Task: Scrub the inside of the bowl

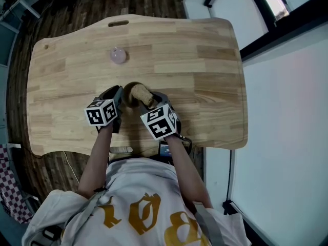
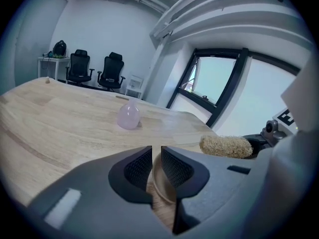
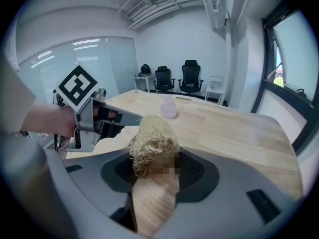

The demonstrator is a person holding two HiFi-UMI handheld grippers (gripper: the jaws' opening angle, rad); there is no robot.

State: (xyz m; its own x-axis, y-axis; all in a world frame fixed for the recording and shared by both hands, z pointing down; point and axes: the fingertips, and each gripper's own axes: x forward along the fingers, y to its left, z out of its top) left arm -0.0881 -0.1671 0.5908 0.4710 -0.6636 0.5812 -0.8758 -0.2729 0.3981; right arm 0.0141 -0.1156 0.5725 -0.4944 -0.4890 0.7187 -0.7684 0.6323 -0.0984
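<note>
Bowl (image 1: 128, 90) is seen on the wooden table (image 1: 205, 81), toward the near edge and about midway along its width, just ahead of the person's two hands. It is a small wooden one (dark at the rim in the head view).

Left gripper (image 1: 119, 98): its jaws are pinched on the bowl's near-left rim. In the left gripper view the thin wall of the bowl (image 2: 160, 181) is caught between the two ribbed pads of the gripper (image 2: 156, 157), with almost no gap left.

Right gripper (image 1: 154, 101): a loofah scrubber (image 1: 140, 93) is clamped between its jaws. In the right gripper view the straw-coloured fibres (image 3: 148, 139) stand up out of the gripper (image 3: 154, 169). From the head view the scrubber is laid across the bowl's mouth, pointing toward the far left. Contact with the inner surface cannot be made out.

A pink bottle (image 1: 118, 55) is noted farther back on the table, well apart from the bowl. Two black office chairs (image 2: 80, 66) are seen beyond the table's far end.
</note>
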